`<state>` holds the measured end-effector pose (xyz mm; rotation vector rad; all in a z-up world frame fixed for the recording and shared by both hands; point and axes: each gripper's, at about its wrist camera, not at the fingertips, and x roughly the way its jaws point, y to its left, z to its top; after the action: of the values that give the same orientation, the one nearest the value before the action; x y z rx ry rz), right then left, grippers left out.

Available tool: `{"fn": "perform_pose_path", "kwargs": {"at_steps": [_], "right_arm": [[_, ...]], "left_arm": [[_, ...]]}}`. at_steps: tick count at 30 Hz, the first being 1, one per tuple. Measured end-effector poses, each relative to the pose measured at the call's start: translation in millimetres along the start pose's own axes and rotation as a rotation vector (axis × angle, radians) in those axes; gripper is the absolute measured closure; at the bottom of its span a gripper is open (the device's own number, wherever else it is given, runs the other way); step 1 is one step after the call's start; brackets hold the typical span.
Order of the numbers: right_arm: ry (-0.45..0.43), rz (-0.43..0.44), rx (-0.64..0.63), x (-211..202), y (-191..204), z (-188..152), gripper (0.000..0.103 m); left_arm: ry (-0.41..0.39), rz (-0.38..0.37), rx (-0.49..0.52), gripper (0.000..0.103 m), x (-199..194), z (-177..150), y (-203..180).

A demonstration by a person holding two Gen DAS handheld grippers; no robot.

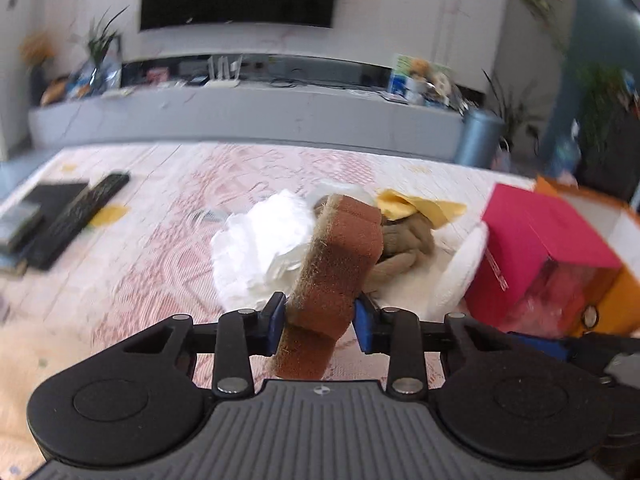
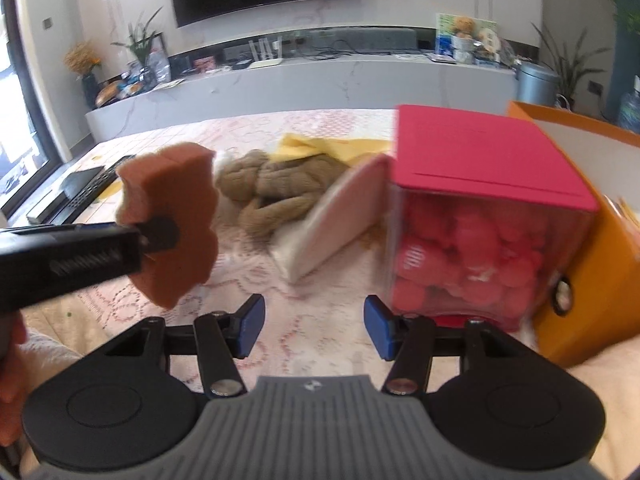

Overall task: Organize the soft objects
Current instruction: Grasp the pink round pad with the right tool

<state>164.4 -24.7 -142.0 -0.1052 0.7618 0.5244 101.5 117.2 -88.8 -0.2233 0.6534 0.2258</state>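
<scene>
My left gripper (image 1: pixel 320 322) is shut on a brown sponge (image 1: pixel 340 260) and holds it above the table; the sponge also shows in the right wrist view (image 2: pixel 176 220). My right gripper (image 2: pixel 314 326) is open and empty, low over the tablecloth. Behind the sponge lie a white crumpled cloth (image 1: pixel 260 248), a tan plush toy (image 2: pixel 280 188) and a yellow cloth (image 1: pixel 420 204). A white pad (image 2: pixel 340 220) leans against a pink-lidded clear box (image 2: pixel 480 220) with pink soft items inside.
An orange box (image 2: pixel 592 280) stands open at the right, behind the pink box. A keyboard (image 1: pixel 76 220) and dark flat items lie at the table's left. A grey TV bench (image 1: pixel 248 116) runs along the far wall.
</scene>
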Motion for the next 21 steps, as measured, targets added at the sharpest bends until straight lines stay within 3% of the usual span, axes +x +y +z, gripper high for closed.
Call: {"fn": "perform_pose_path", "kwargs": {"at_steps": [16, 19, 20, 21], "right_arm": [[-0.017, -0.119, -0.023, 57, 26, 22, 0.058], [-0.013, -0.127, -0.02, 64, 26, 26, 0.076], [-0.013, -0.132, -0.02, 65, 25, 28, 0.09], [-0.015, -0.132, -0.019, 64, 24, 29, 0.095]], "left_arm": [[0.041, -0.008, -0.119, 0.066, 16, -5, 17], [0.038, -0.012, -0.121, 0.066, 15, -5, 17], [0.036, -0.015, -0.122, 0.066, 14, -5, 17], [0.032, -0.018, -0.122, 0.066, 13, -6, 17]]}}
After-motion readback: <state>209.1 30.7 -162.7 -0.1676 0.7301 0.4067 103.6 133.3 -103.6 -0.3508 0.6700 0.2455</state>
